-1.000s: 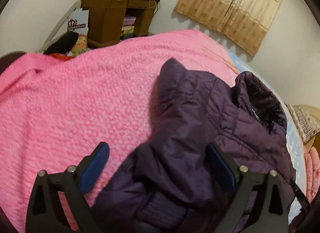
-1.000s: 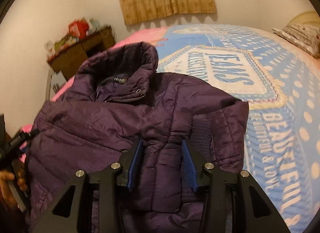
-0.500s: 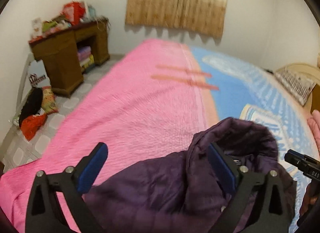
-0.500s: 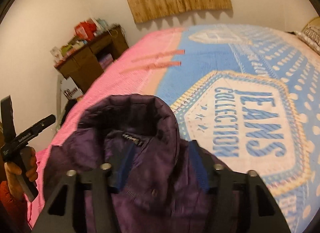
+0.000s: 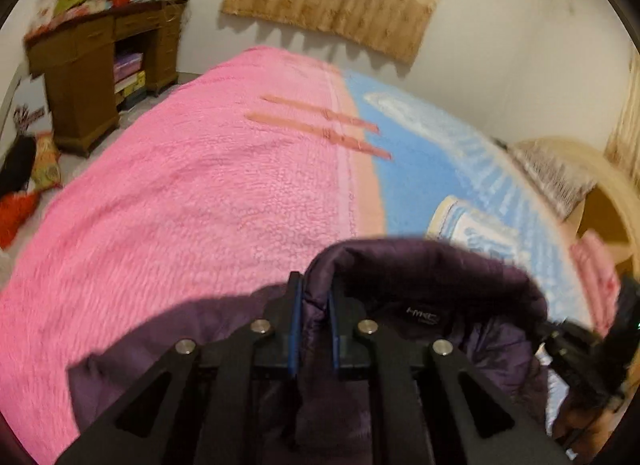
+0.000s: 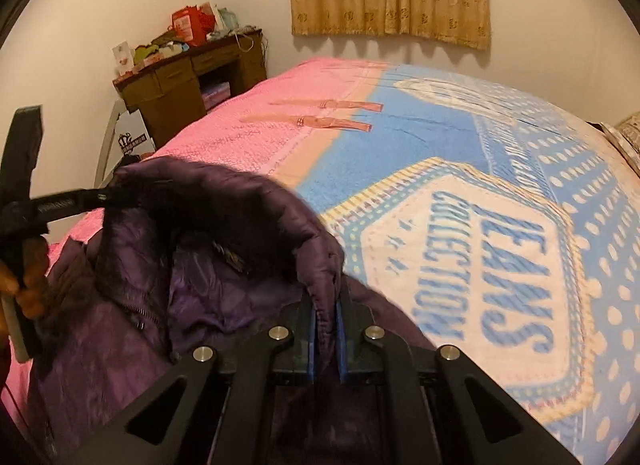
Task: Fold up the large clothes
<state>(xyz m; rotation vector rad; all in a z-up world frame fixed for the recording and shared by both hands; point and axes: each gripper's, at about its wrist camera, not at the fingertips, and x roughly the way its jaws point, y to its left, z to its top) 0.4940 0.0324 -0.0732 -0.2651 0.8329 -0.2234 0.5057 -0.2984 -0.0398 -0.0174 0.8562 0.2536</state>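
A dark purple padded jacket [image 5: 420, 265] lies on the bed with its collar raised between my two grippers. My left gripper [image 5: 314, 290] is closing its jaws on the collar's left edge, and the blue pads press the fabric. My right gripper [image 6: 326, 299] is shut on the collar's right edge. In the right wrist view the jacket [image 6: 248, 205] opens toward me, showing its lining and zip. There the left gripper [image 6: 106, 196] reaches in from the left, held by a hand [image 6: 28, 285]. The jacket's lower body is hidden beneath the grippers.
The bed carries a pink fleece blanket [image 5: 180, 205] on the left and a blue printed blanket [image 6: 500, 249] on the right. Two pink strips [image 5: 320, 125] lie across their seam. A cluttered brown desk [image 5: 80, 65] stands at the far left. A pillow [image 5: 552, 177] lies at the right.
Both grippers moved from the jacket's body up to the collar and closed on it. The collar now stands lifted off the bed between them.
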